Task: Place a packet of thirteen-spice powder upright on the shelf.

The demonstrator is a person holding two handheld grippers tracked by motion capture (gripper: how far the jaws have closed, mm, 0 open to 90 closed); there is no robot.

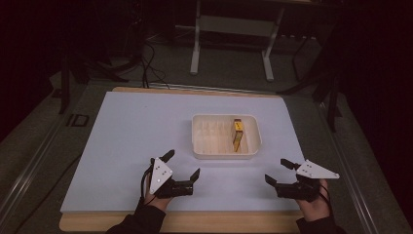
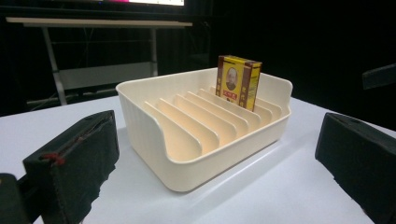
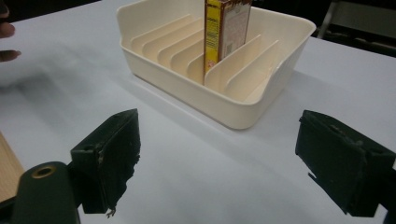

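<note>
Cream slotted tray [image 1: 200,146] with 1 upright yellow box [image 1: 237,134]

Dim lab: white-topped table [image 1: 136,146], floor cables [image 1: 151,63], metal desk frame [image 1: 234,29].

The room was dark, and light fell mainly on the counter [image 1: 146,126], a white sheet over a wooden board whose edge showed at the near side. Beyond the fingers, past the counter's far edge, a white-legged desk frame [image 1: 233,44] stood on grey carpeted floor [image 1: 229,73]. Black cables [image 1: 148,61] trailed across the floor to the far left, beside dark stand legs [image 1: 65,83].
</note>
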